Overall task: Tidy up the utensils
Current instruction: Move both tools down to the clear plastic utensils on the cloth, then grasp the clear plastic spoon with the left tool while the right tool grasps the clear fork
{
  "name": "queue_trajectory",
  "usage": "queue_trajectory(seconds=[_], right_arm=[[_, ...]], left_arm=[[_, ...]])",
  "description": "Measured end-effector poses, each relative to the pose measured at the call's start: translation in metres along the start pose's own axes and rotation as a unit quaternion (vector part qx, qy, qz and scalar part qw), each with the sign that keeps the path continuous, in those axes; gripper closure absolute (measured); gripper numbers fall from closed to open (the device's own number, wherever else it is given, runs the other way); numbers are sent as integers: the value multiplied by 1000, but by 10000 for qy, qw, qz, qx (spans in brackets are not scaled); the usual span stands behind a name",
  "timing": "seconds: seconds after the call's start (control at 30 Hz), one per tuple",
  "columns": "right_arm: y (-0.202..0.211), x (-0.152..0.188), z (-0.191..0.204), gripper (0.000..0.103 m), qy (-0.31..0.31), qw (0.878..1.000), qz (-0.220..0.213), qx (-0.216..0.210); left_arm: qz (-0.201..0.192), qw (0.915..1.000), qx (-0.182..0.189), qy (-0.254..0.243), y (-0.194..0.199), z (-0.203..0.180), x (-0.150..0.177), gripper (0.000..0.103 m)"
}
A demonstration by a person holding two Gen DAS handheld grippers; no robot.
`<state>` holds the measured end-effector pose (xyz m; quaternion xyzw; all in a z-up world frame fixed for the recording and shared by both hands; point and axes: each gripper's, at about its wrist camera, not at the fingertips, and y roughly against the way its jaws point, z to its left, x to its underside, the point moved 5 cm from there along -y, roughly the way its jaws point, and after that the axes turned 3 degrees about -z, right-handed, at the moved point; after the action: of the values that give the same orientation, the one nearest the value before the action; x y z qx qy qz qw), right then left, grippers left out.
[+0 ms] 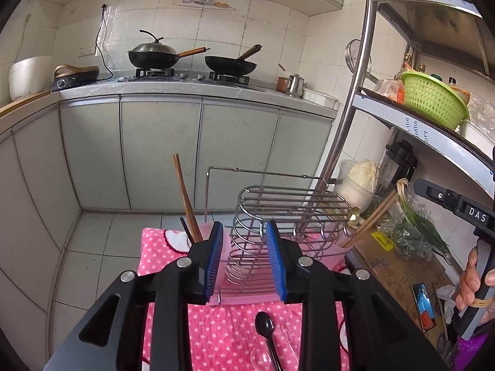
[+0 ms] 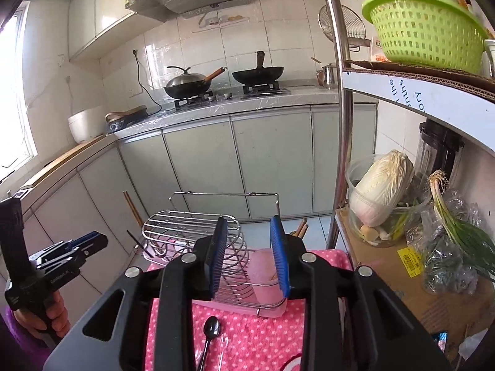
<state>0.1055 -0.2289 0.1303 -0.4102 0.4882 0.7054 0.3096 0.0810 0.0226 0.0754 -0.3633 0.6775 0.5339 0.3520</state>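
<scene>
Between placements: left gripper (image 1: 244, 258) and right gripper (image 2: 250, 255) hover part-open and empty over the chrome wire utensil rack (image 1: 287, 213); the black plastic spoon (image 1: 265, 329), at 6 o'clock on the pink polka-dot cloth (image 1: 229, 337), likely needs picking next.

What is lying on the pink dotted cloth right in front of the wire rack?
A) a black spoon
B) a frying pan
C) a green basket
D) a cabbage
A: a black spoon lies on the pink cloth just in front of the wire rack; the basket sits up on the shelf.
</scene>
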Motion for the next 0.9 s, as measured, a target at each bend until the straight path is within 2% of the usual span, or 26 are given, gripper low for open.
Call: queue_trajectory(seconds=[0.2, 0.37, 0.47, 0.7, 0.9], right_arm=[[13, 35, 18, 74, -36, 9991, 217, -372], [-1, 84, 19, 74, -315, 9950, 733, -608], [-20, 117, 14, 74, -540, 9897, 1156, -642], [-58, 185, 1, 74, -883, 9752, 1953, -550], [-75, 223, -3, 74, -1167, 9598, 2471, -640]], left_arm=[[480, 9987, 146, 39, -10, -8, 40, 75], [1160, 9926, 307, 202, -30, -11, 85, 75], [1693, 9840, 435, 353, -46, -11, 114, 75], [2593, 9629, 400, 632, -77, -5, 172, 75], [3360, 9362, 385, 957, -105, -1, 212, 75]])
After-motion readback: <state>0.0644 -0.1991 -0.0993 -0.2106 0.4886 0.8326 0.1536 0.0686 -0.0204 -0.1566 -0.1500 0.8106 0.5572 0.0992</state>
